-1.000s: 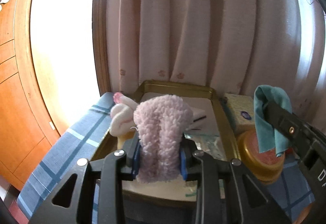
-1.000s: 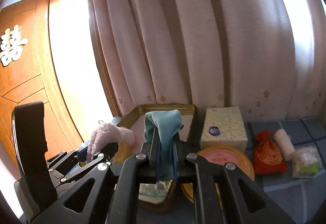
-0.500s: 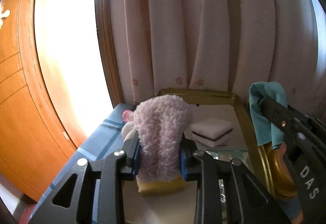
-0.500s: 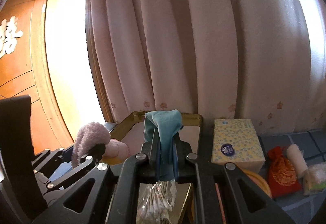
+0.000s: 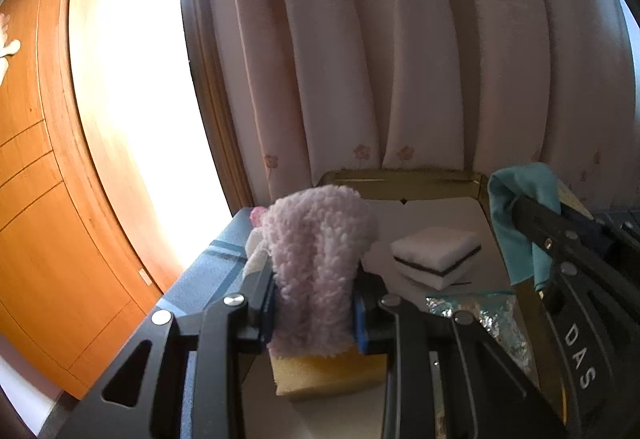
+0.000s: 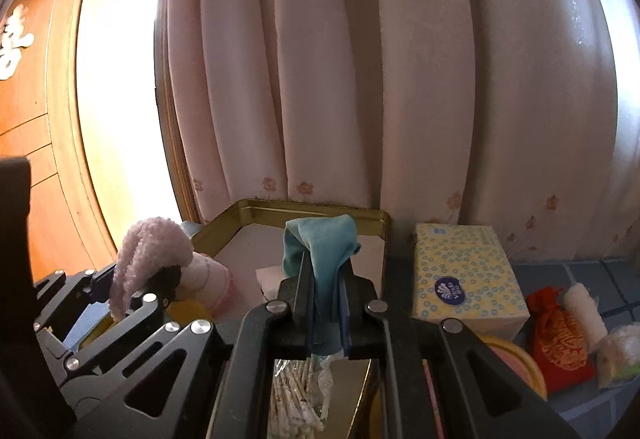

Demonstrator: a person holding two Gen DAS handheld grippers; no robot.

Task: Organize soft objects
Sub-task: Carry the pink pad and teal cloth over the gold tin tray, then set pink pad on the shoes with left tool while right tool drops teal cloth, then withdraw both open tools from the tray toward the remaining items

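Observation:
My left gripper [image 5: 316, 303] is shut on a fluffy pink sock [image 5: 316, 251], held upright over the near left part of the gold tray [image 5: 404, 175]. It also shows in the right wrist view [image 6: 144, 255]. My right gripper [image 6: 326, 303] is shut on a teal cloth [image 6: 320, 247], held above the tray's near right side; the cloth also shows in the left wrist view [image 5: 520, 215]. In the tray lie a yellow sponge [image 5: 324, 371], a white sponge block [image 5: 436, 255] and a bag of cotton swabs [image 6: 296, 399].
A yellow tissue box [image 6: 464, 279] stands right of the tray. A red pouch [image 6: 560, 343], a white roll [image 6: 584, 307] and a yellow round tin [image 6: 516, 363] lie on the blue checked cloth. Pink curtains [image 6: 360, 79] hang behind. A wooden door [image 5: 36, 199] is on the left.
Both grippers have moved forward over the tray with their loads. The sponges and swab bag now lie closer beneath them.

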